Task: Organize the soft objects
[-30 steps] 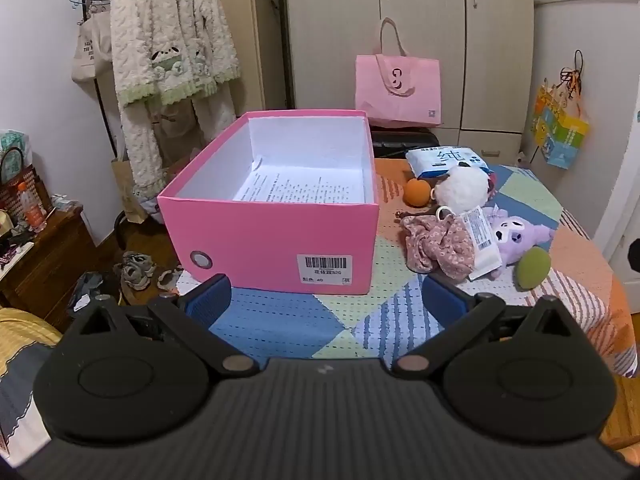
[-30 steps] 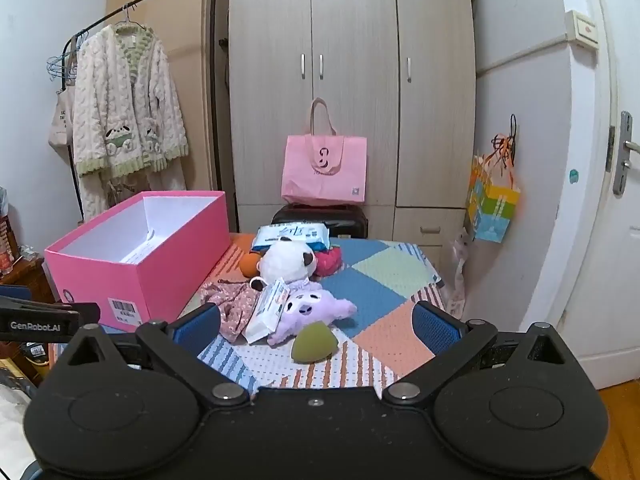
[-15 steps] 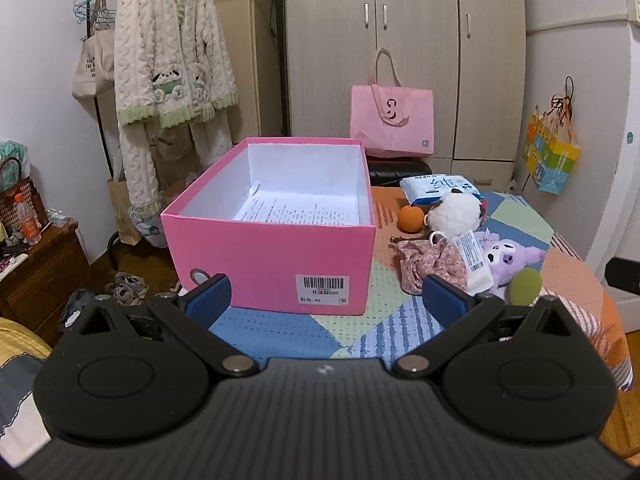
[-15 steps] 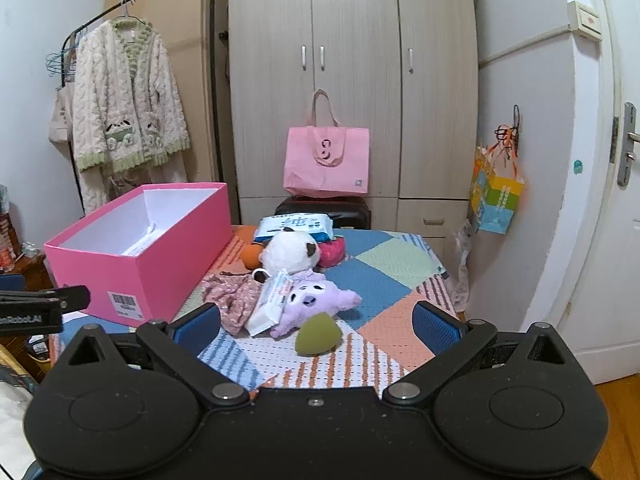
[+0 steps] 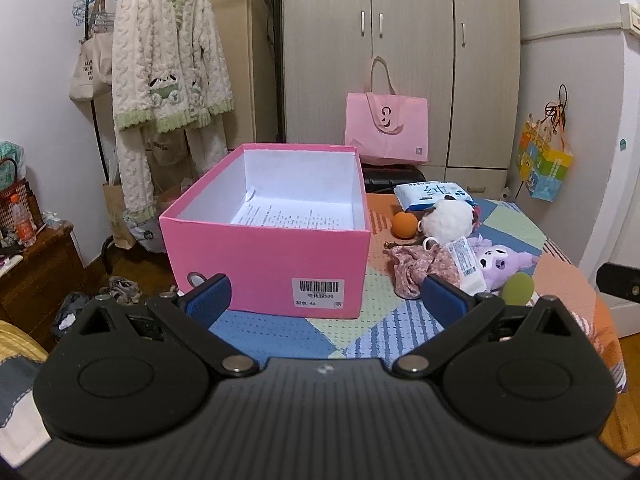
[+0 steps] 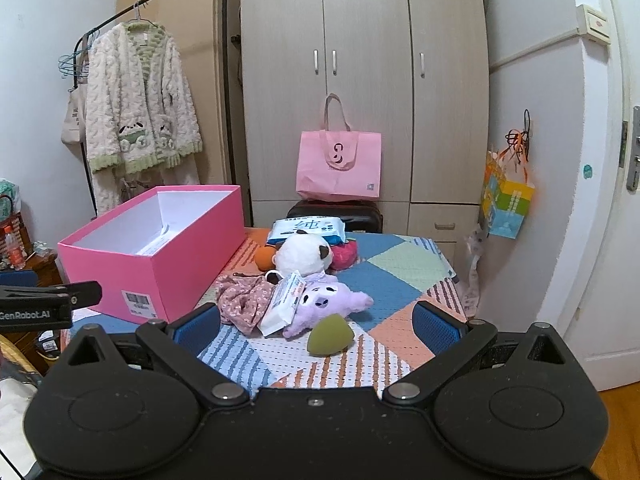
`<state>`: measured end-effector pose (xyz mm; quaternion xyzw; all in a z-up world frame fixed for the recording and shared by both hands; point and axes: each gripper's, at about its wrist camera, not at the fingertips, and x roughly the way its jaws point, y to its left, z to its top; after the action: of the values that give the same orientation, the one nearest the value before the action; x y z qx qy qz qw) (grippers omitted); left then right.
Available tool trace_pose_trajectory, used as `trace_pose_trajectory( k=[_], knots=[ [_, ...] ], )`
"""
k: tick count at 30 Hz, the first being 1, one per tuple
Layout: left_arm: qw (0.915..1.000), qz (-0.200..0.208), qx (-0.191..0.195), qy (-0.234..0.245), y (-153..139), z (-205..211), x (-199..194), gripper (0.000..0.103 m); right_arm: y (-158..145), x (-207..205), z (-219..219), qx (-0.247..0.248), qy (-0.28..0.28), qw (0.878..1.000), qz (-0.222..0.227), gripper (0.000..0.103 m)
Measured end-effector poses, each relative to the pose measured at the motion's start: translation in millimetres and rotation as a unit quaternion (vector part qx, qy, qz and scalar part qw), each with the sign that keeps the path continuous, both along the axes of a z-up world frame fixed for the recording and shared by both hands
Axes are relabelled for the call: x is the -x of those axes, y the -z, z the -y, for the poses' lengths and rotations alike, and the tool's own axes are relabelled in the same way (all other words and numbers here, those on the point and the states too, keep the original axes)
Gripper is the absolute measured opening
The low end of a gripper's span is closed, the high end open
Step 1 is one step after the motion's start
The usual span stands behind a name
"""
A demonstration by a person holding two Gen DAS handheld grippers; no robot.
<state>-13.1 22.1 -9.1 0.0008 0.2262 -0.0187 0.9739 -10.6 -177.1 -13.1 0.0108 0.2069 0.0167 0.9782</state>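
From the left wrist, the black body of the left gripper (image 5: pixel 324 300) fills the lower frame and hides the near edge of the tabletop (image 5: pixel 280 332). Its blue-padded fingers (image 5: pixel 210 300) are spread wide, holding and touching nothing. Between them stands the pink box (image 5: pixel 268 256), open at the top, long axis running away from the camera, barcode end facing it; a printed sheet lies on its floor. To the right of the box, the soft things sit in a heap: an orange ball (image 5: pixel 404 225), a white plush (image 5: pixel 448 220), a floral cloth (image 5: pixel 416 266), a purple plush (image 5: pixel 502 262) and a green sponge (image 5: pixel 518 288), this last partly hidden behind the right finger. A packet of wipes (image 5: pixel 432 194) lies behind them.

From the right wrist, the right gripper (image 6: pixel 316 326) likewise has its fingers (image 6: pixel 434 326) released and wide apart, empty. The green sponge (image 6: pixel 331 336) lies nearest, pointed end toward the upper right. The purple plush (image 6: pixel 324 300) lies face up, a white tag across its side. A red thing behind the white plush (image 6: pixel 304 254) is too hidden to identify. The pink box (image 6: pixel 160 264) sits at the left, well apart from these fingers.
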Motion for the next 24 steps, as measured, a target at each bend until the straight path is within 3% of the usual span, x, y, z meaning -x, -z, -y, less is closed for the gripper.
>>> trace_pose_trajectory(
  k=[9, 14, 24],
  knots=[
    [0.9999, 0.007, -0.006, 0.010, 0, 7, 6, 0.103, 6, -2, 2, 0.013, 0.019, 1.000, -0.002, 0.103],
    [0.9991, 0.019, -0.029, -0.025, 2, 11, 7, 0.103, 8, -3, 3, 0.020, 0.033, 0.999, -0.004, 0.103],
    [0.9992, 0.015, -0.024, -0.029, 2, 7, 5, 0.103, 10, -2, 3, 0.030, 0.044, 0.999, -0.004, 0.103]
  ],
)
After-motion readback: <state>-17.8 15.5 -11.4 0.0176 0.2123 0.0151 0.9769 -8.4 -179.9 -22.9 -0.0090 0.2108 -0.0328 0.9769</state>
